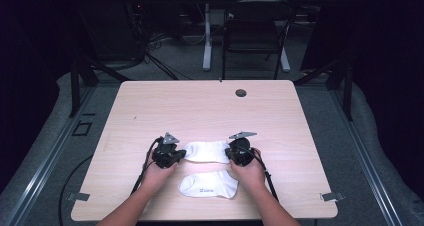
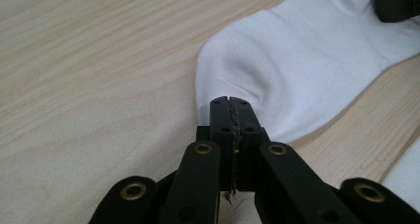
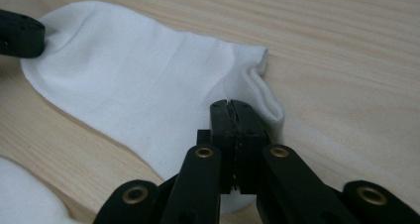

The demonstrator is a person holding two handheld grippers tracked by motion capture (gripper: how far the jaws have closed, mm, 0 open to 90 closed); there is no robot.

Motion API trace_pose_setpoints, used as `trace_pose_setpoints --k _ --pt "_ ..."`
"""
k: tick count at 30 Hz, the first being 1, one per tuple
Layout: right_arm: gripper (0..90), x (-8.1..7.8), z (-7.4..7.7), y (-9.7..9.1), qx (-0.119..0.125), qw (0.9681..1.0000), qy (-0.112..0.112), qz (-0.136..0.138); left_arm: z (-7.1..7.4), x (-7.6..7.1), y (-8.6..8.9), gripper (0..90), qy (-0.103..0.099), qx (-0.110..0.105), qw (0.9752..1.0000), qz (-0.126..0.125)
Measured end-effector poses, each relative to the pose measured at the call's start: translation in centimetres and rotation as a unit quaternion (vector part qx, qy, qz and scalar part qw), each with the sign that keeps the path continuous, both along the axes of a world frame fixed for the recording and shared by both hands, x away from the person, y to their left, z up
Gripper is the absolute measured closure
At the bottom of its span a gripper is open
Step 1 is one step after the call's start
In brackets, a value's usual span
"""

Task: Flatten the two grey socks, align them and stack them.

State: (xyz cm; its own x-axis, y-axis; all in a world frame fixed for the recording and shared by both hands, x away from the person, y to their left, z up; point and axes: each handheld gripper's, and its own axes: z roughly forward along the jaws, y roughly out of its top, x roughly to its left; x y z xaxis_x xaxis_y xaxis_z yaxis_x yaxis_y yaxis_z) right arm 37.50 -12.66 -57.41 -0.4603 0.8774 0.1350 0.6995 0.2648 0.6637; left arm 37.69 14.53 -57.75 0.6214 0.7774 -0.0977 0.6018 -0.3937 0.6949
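Two white socks lie on the light wooden table (image 1: pixel 200 106). The far sock (image 1: pixel 205 151) stretches flat between my two grippers. My left gripper (image 1: pixel 182 153) is shut on its rounded toe end (image 2: pixel 257 65), where the fabric puckers toward the closed jaws (image 2: pixel 232 102). My right gripper (image 1: pixel 231 153) is shut on the cuff end (image 3: pixel 148 85), its jaws (image 3: pixel 232 105) closed beside the folded cuff rim. Each gripper view shows the other gripper's black tip at the sock's far end. The near sock (image 1: pixel 209 184) lies flat by the front edge, between my forearms.
A round cable hole (image 1: pixel 241 92) sits near the table's far edge. Beyond the table stand a black chair (image 1: pixel 252 31) and a desk leg with cables on the floor. The near sock's edge shows at the corner of the left gripper view (image 2: pixel 406 179).
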Motion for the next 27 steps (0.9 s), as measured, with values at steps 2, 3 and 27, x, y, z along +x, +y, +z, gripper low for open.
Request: trace_pose_setpoints --k 2,3,27 --pt "90.0 -0.2 0.0 0.0 -0.006 1.0000 -0.001 0.001 0.0 -0.1 0.1 89.9 0.002 -0.003 1.0000 0.002" --pt "90.0 -0.3 0.0 -0.1 -0.005 1.0000 -0.002 0.003 0.0 -0.1 0.2 89.9 0.000 -0.001 1.0000 0.002" --pt "89.4 -0.4 2.1 -0.5 0.021 0.9995 -0.023 0.009 1.7 0.0 0.1 86.6 -0.010 0.002 0.9999 -0.011"
